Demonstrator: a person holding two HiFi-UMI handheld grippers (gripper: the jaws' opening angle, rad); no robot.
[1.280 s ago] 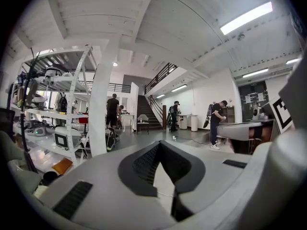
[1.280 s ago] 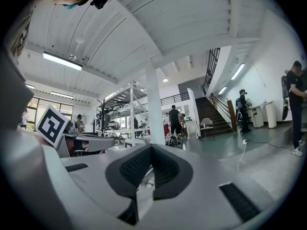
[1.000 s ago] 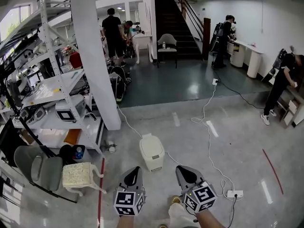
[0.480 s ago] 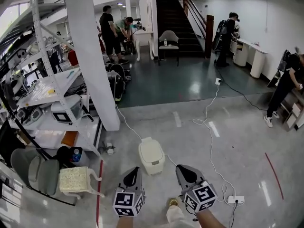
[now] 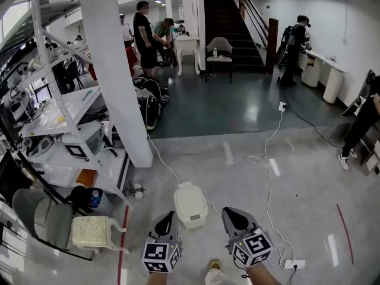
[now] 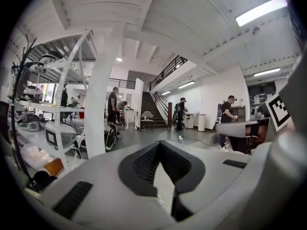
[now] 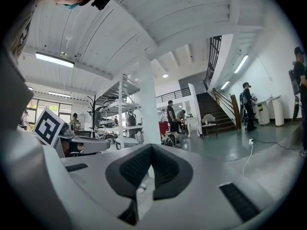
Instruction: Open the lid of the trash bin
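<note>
A small white trash bin [image 5: 190,205] stands on the grey floor with its lid down, seen in the head view just beyond and between my two grippers. My left gripper [image 5: 165,221] hovers at the bin's near left, its jaws together and holding nothing. To the bin's near right, my right gripper [image 5: 233,217] is likewise shut and empty. Neither touches the bin. In the left gripper view the left gripper [image 6: 159,145] points out across the hall. The right gripper [image 7: 151,147] in its own view does the same. I cannot make out the bin in either gripper view.
A white pillar [image 5: 116,70] rises left of the bin, with a loaded metal shelf rack [image 5: 53,117] beyond it. A grey chair [image 5: 41,215] and a cream stool [image 5: 95,231] stand at lower left. A white cable [image 5: 267,171] and power strip [image 5: 295,265] lie to the right. Several people stand far back.
The head view has drawn nearer to the bin, which now sits lower in the picture and closer to the gripper tips. Both grippers stay shut, side by side.
</note>
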